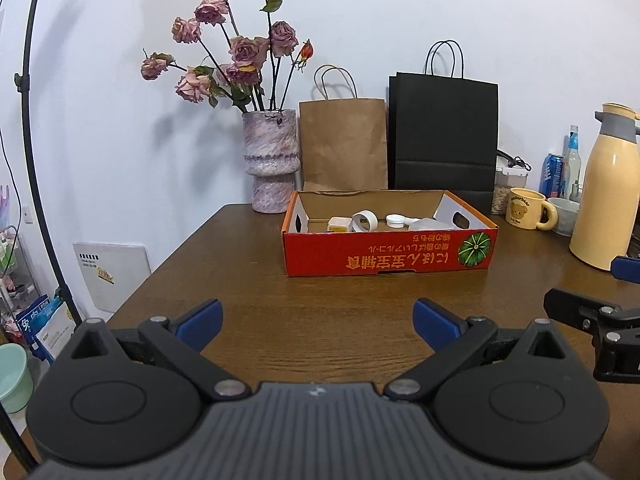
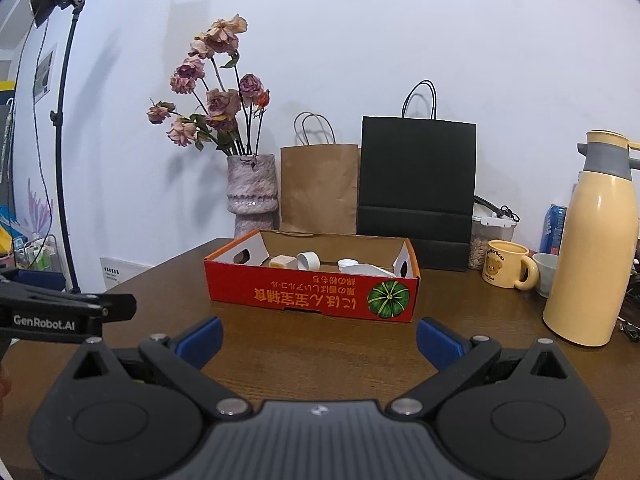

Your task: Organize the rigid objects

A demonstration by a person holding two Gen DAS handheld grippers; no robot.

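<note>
A red cardboard box (image 1: pixel 384 254) (image 2: pixel 304 296) stands on the brown wooden table (image 1: pixel 320 320) (image 2: pixel 320 352). Inside it lie a yellow cube (image 1: pixel 340 224) (image 2: pixel 283 261), a white ring (image 1: pixel 365 221) (image 2: pixel 308 260), a white cap (image 1: pixel 395 221) (image 2: pixel 347 264) and a grey-white block (image 1: pixel 430 225) (image 2: pixel 368 270). My left gripper (image 1: pixel 318 320) is open and empty, held above the table in front of the box. My right gripper (image 2: pixel 319 340) is open and empty, also in front of the box. The right gripper shows at the right edge of the left wrist view (image 1: pixel 592 316).
Behind the box stand a vase of dried roses (image 1: pixel 270 160) (image 2: pixel 252 192), a brown paper bag (image 1: pixel 344 144) (image 2: pixel 320 188) and a black paper bag (image 1: pixel 444 136) (image 2: pixel 416 184). At the right are a yellow mug (image 1: pixel 526 208) (image 2: pixel 506 264), a cream thermos (image 1: pixel 608 188) (image 2: pixel 596 240), a can and bottle.
</note>
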